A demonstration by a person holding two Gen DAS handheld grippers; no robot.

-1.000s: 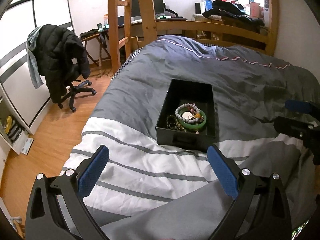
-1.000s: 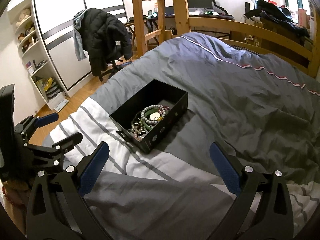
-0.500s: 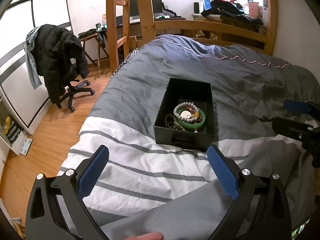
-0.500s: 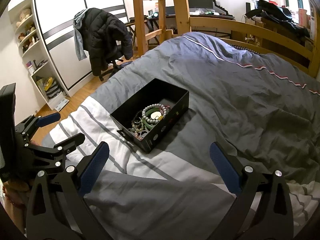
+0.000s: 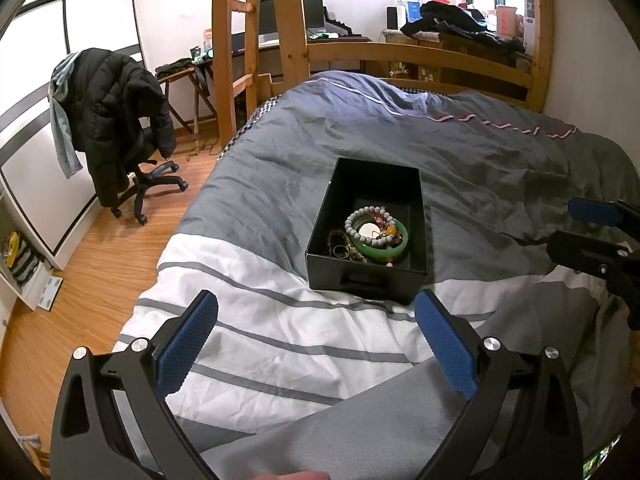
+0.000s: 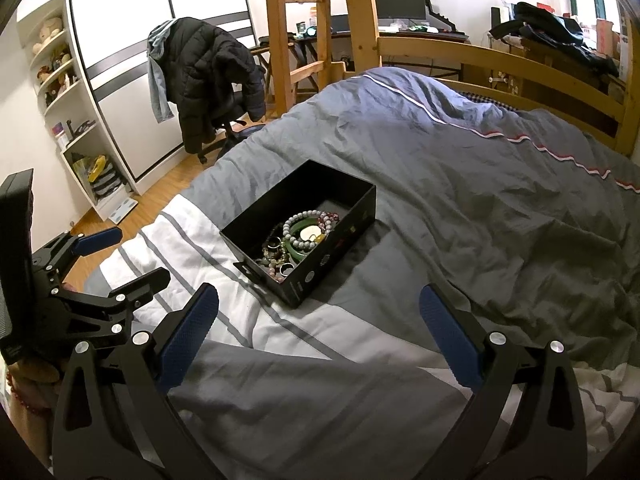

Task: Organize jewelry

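Both sets of jaws are spread wide and empty, and ahead of them the black box (image 5: 368, 236) holds a hard, slippery green bangle (image 5: 380, 246), best pinched across its rim.

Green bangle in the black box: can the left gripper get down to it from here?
Probably yes. The left gripper is open and empty, short of the black box, which has no lid. The green bangle lies near the top of the pile, though a bead bracelet overlaps it.
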